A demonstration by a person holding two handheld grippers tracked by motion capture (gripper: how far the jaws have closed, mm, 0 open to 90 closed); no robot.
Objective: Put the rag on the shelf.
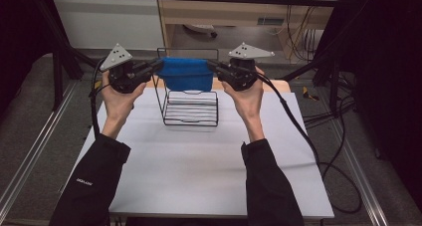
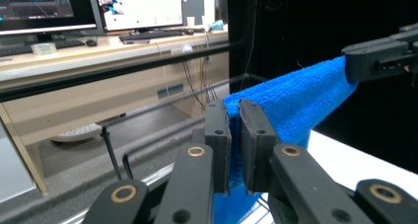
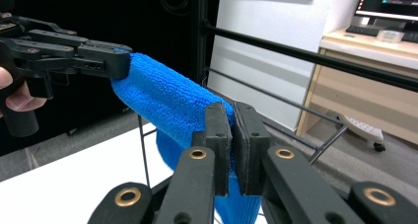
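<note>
Hands come in from the near edge of the white desk (image 1: 199,171), one on each side. On the left, the left gripper (image 1: 158,65) pinches the left end of a fluffy blue cloth towel (image 1: 185,72). In the left gripper view, its two black jaws press on the fold of the towel (image 2: 291,100), with the cloth squeezed between them.

In the middle, the towel hangs in the air, stretched between the two grippers and sagging a little. It is above a black wire rack (image 1: 191,106) that stands at the far part of the desk. The towel sits in front of the rack's tall far frame, and I cannot tell if it touches the wire.

On the right, the right gripper (image 1: 213,66) pinches the right end of the towel. In the right gripper view, its jaws are pressed together on the blue cloth (image 3: 167,103), and the left gripper (image 3: 125,61) shows farther off, holding the other end.
</note>
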